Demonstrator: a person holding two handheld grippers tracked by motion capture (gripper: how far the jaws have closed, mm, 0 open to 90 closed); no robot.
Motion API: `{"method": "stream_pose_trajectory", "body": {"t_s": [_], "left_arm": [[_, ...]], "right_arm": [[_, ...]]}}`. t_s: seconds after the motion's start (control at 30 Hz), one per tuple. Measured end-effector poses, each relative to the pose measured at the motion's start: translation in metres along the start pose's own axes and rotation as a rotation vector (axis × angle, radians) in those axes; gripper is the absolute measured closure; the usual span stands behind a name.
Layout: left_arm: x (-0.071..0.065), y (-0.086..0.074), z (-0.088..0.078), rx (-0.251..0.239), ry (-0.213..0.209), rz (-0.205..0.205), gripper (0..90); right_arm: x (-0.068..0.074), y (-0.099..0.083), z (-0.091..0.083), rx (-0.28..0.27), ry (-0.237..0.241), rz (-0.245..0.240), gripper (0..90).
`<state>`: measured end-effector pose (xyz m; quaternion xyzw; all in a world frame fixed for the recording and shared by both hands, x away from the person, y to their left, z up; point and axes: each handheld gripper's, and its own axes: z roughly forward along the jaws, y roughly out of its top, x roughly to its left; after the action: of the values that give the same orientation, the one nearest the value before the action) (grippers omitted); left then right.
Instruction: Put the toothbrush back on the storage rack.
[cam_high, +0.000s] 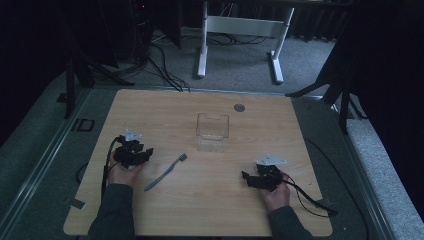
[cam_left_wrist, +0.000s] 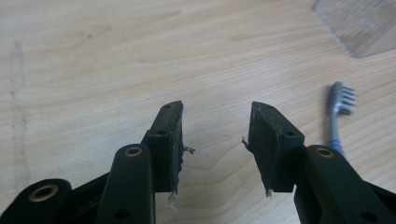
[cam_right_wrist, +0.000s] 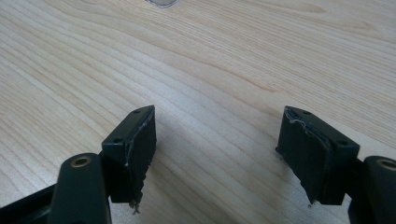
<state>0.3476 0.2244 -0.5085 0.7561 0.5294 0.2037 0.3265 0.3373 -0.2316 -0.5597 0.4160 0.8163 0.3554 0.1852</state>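
Table: a light wooden table (cam_high: 200, 210) carries everything; a small round grey disc (cam_high: 239, 107) sits in its top near the far edge.
Toothbrush: a blue toothbrush (cam_high: 165, 172) lies flat on the wood, slanted, bristle head toward the far side, handle end toward the person. It rests just right of the left gripper and well left of the right one, nearer than the clear box. In the left gripper view its head (cam_left_wrist: 341, 100) shows to the right of the right-hand jaw, outside the gap.
Clear box: a clear plastic box (cam_high: 212, 132) stands upright mid-table, beyond the toothbrush head and apart from it.
Left gripper: the left gripper (cam_high: 148, 151) is held low over the table, jaws wide apart with bare wood between them, gripping nothing.
Right gripper: the right gripper (cam_high: 245, 176) is held low near the table's right side, jaws spread wide over bare wood, gripping nothing.
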Motion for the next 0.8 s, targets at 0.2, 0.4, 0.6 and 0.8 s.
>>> {"method": "stream_pose_trajectory", "body": {"t_s": [0.2,0.4,0.6,0.8], "left_arm": [[-0.006,0.008,-0.013,-0.020,-0.027,0.034,54.4],[-0.019,0.020,-0.026,-0.022,-0.053,0.092,54.1],[-0.028,0.029,-0.037,-0.034,-0.086,0.117,54.1],[-0.033,0.034,-0.041,-0.033,-0.106,0.127,53.6]], "right_arm": [[0.000,0.000,0.000,-0.001,0.001,0.002,27.6],[0.000,0.000,0.000,-0.001,0.000,0.000,27.6],[0.000,0.000,0.000,-0.001,0.000,0.003,27.4],[0.000,0.000,0.000,-0.001,0.003,0.001,27.3]]}}
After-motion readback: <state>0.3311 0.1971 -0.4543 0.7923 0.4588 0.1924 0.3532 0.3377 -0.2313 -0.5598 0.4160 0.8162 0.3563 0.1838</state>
